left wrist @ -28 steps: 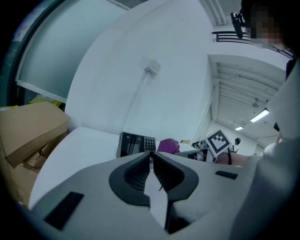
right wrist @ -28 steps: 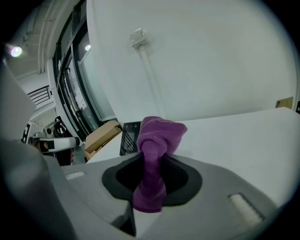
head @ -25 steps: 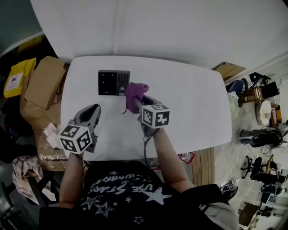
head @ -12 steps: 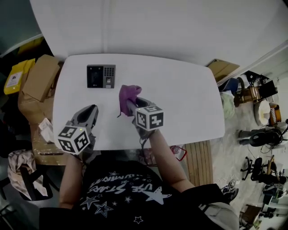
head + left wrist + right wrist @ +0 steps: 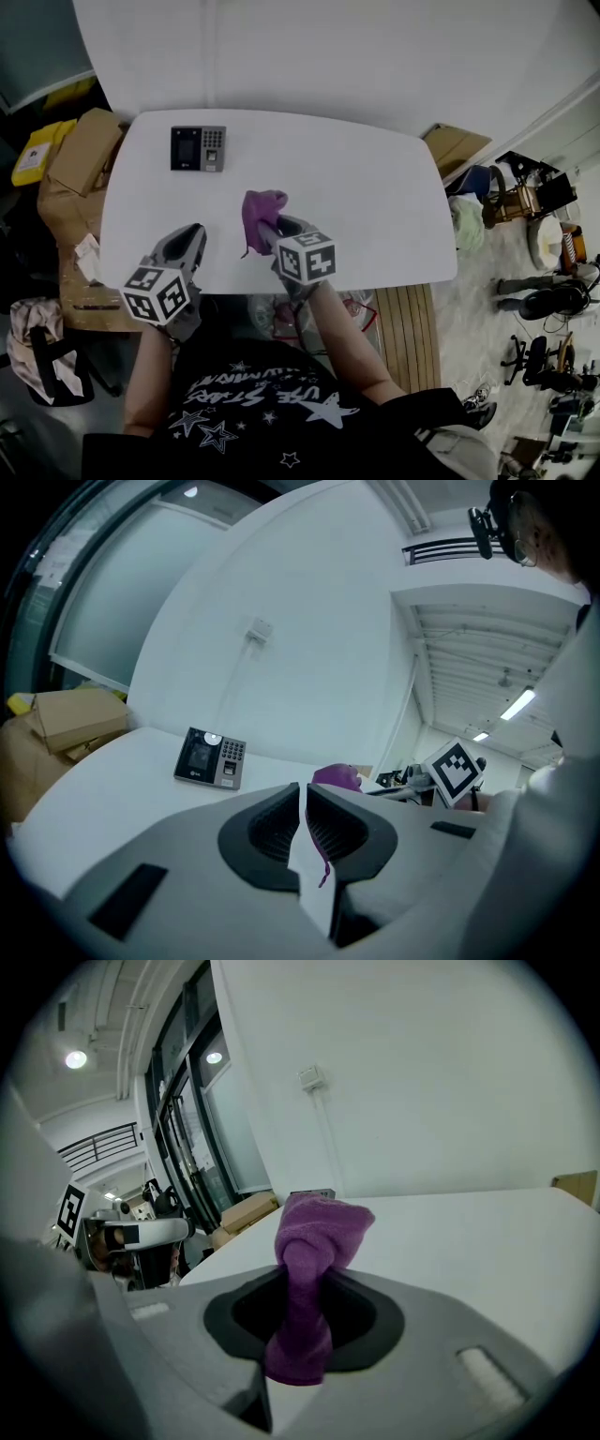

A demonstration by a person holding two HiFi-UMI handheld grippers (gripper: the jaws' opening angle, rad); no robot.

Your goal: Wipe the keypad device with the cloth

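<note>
The dark keypad device (image 5: 198, 148) lies flat near the far left corner of the white table (image 5: 375, 187). It also shows in the left gripper view as the keypad device (image 5: 211, 758), ahead and to the left. My right gripper (image 5: 267, 230) is shut on a purple cloth (image 5: 261, 214), which bunches up above its jaws over the table's near middle, well short of the keypad. The cloth (image 5: 314, 1241) fills the right gripper view. My left gripper (image 5: 187, 242) hovers at the near left edge; its jaws (image 5: 302, 803) are shut with nothing between them.
Cardboard boxes (image 5: 80, 155) and a yellow item (image 5: 36, 150) stand beside the table's left end. A white wall runs behind the table. Chairs and clutter (image 5: 539, 216) fill the floor to the right, and wooden slats (image 5: 403, 328) lie by the near right corner.
My right gripper has drawn back from the keypad with the purple cloth toward the near edge. The left gripper has stayed at the near left edge.
</note>
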